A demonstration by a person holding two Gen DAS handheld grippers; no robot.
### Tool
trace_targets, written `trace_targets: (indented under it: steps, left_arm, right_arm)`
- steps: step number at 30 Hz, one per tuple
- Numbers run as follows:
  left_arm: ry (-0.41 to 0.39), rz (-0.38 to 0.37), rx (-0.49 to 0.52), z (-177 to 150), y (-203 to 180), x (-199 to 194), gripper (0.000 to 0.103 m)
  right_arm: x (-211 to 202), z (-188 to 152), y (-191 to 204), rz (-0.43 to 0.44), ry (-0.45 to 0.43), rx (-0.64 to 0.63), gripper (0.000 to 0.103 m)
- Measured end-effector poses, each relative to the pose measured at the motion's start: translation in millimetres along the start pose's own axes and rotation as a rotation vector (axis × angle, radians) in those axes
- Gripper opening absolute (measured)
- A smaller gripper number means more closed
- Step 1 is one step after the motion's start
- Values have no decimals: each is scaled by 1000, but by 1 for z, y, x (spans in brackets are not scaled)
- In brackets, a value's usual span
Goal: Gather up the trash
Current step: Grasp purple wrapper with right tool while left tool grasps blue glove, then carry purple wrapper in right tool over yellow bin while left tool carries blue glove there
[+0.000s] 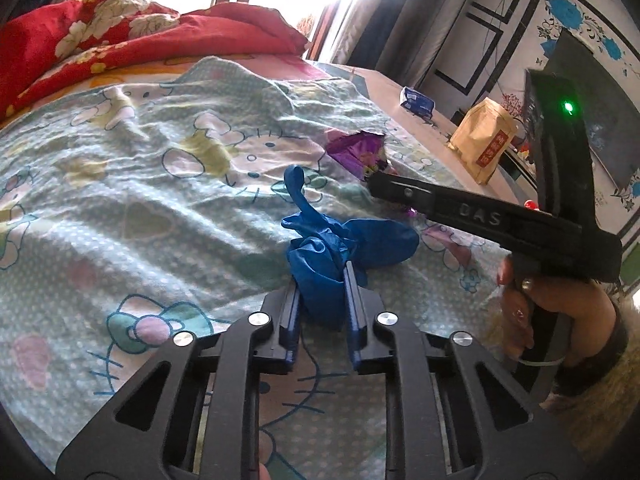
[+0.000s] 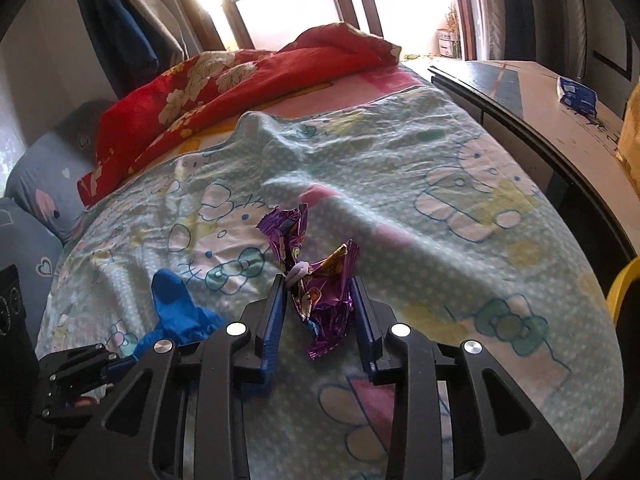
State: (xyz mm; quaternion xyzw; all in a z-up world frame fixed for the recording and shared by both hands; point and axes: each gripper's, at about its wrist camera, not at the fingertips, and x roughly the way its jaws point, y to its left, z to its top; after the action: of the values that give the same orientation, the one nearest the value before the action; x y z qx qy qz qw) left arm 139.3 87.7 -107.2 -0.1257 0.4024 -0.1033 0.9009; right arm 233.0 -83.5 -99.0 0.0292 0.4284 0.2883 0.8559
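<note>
Left tongs [image 1: 322,280]: clamped on the blue glove [image 1: 340,248]; their two fingers press its bunched middle from both sides.
Blue glove: crumpled, lying on the bed's cartoon-cat blanket [image 1: 140,200], one finger sticking up; its lower part is hidden between the fingers. In the right wrist view only a blue corner shows, the rest covered by the tongs' black frame.
Right tongs [image 2: 320,280]: drawn in on the purple wrapper [image 2: 316,292]; the left finger touches the foil, but whether the right finger bears on it is hard to tell.
Purple wrapper: shiny, crushed foil standing up from the blanket, just beyond the glove; its print is too crumpled to read. In the left wrist view the right tongs' black body covers half of it.
Hand [image 1: 556,312]: grips the right tongs' handle; the wrist is cut off by the picture edge.
Red quilt [image 2: 240,80]: heaped at the far end of the bed, below a glaring window that washes out all detail.
Surface [image 2: 560,128]: beside the bed, carrying a blue packet [image 2: 576,94] and a tan paper bag [image 1: 484,140], the bag's label illegible.
</note>
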Motion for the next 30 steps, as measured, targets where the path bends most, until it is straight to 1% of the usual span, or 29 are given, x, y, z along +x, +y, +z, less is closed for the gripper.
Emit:
trace_targets:
  steps: [6,17,30]
  left_arm:
    - [-33,-1,27,4,-12,-9,10]
    - [-92,-53,69,19,-47,-20,10]
    - [-133,-104,152,35,-96,-23,10]
  right_arm:
    - [-26,-8,-16,-3,-38,34,30]
    - [-88,-10,-57,-72,-146,92,30]
    - [-150,-26,-104,-141,-248,176,30]
